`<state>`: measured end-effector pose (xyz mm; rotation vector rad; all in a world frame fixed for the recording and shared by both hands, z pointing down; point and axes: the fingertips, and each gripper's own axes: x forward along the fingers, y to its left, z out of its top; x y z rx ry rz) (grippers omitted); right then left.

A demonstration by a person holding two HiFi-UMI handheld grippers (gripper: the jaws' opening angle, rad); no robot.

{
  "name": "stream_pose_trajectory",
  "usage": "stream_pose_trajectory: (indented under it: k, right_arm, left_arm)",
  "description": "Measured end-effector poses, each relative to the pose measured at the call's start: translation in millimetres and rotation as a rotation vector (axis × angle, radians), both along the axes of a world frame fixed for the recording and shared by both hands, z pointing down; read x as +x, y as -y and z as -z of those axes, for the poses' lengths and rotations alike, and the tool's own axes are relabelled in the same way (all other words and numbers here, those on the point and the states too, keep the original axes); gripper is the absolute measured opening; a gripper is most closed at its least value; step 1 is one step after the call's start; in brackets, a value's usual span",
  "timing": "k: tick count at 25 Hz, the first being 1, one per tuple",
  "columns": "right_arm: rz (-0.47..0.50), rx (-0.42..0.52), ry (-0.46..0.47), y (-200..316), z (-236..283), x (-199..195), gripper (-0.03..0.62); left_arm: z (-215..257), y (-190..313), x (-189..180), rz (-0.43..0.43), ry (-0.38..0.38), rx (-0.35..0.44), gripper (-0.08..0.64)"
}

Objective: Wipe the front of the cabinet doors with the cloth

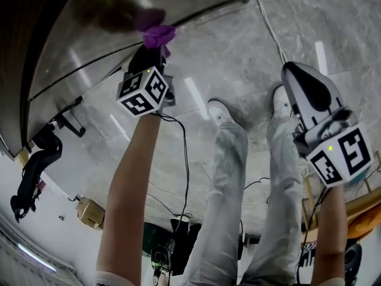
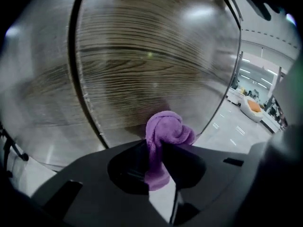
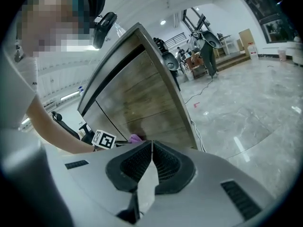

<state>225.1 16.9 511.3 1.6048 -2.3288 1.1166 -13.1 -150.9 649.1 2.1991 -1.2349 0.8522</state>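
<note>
Holding the purple cloth in your left gripper, you have the dark fingers closed on its lower part. A twisted bunch of it stands out past the tips. That bunch sits right at the front of the wood-grain cabinet door, low down near the door's bottom edge. It lies to the right of the dark seam that divides this door from the next. Whether the cloth truly presses on the wood, you cannot tell from these views. In the head view your left arm reaches forward to the cabinet, with the gripper's marker cube facing up at you.

Your right gripper is well apart from the cabinet, held out over the pale marble floor beside your right leg. Its ribbed fingers are brought together at the tips with nothing between them. From its view the cabinet stands off to the left. Your white shoes stand on the floor between the two grippers, and a thin cable runs across the floor from the cabinet's corner.
</note>
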Motion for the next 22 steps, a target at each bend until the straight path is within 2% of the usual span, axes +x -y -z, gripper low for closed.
stream_pose_trajectory:
  k: [7, 9, 12, 15, 22]
  right_arm:
    - [0.021, 0.005, 0.006, -5.4, 1.4, 5.5, 0.029]
    - [0.023, 0.007, 0.005, -8.2, 1.6, 14.2, 0.029]
    - [0.011, 0.003, 0.009, -16.3, 0.5, 30.4, 0.029]
    - [-0.004, -0.004, 0.015, -25.8, -2.2, 47.9, 0.029]
    - [-0.065, -0.012, 0.037, -44.9, -4.2, 86.8, 0.029]
  left_arm:
    - [-10.3, 3.5, -81.0, 0.238, 0.075, -0.030, 0.083]
    - [-8.3, 2.2, -91.2, 0.248, 0.112, -0.017, 0.081]
    - [-6.5, -6.3, -80.9, 0.236, 0.137, -0.006, 0.081]
    - [-14.0, -21.2, -35.4, 0.180, 0.112, -0.020, 0.081]
    - [-41.6, -57.4, 147.2, -0.086, -0.013, -0.071, 0.081]
